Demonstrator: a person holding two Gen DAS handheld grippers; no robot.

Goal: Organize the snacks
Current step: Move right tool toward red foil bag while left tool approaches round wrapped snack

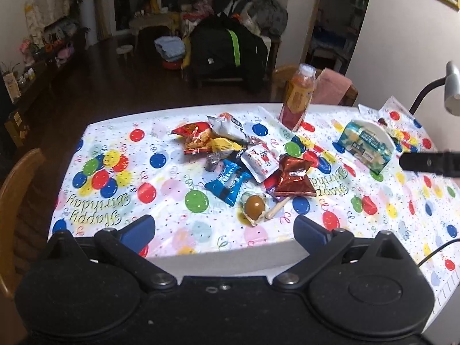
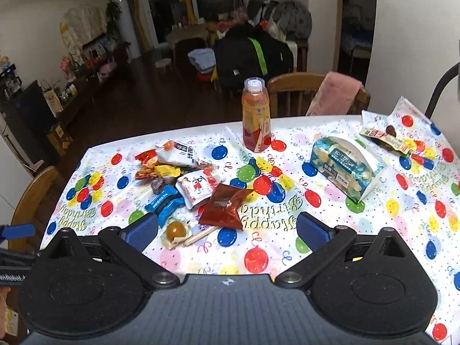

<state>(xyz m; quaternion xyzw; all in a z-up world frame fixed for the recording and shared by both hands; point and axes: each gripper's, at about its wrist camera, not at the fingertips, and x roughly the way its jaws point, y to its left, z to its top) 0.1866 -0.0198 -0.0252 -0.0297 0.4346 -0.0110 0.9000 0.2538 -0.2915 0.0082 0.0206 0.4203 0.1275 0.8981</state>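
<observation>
A heap of snack packets lies mid-table: a red-brown foil bag [image 1: 294, 179] [image 2: 225, 205], a blue wrapped bar [image 1: 228, 181] [image 2: 165, 202], a white pouch [image 1: 258, 161] [image 2: 195, 187], a red-and-yellow bag [image 1: 195, 136] [image 2: 149, 165], a white-grey bag [image 1: 230, 125] [image 2: 179, 152] and a brown lollipop [image 1: 254, 205] [image 2: 176, 230]. My left gripper [image 1: 224, 230] hovers open at the near table edge, nothing between its fingers. My right gripper [image 2: 227, 228] is open too, just short of the lollipop and foil bag. The right gripper's black finger [image 1: 428, 162] shows at the left view's right edge.
An orange juice bottle [image 1: 296, 100] [image 2: 256, 118] stands at the far edge. A tissue pack in a white holder [image 1: 365, 143] [image 2: 346, 166] sits to the right, with another snack wrapper [image 2: 383, 136] behind it. Wooden chairs [image 1: 17, 201] [image 2: 296, 92] flank the balloon-print tablecloth [image 1: 172, 201] [image 2: 330, 230].
</observation>
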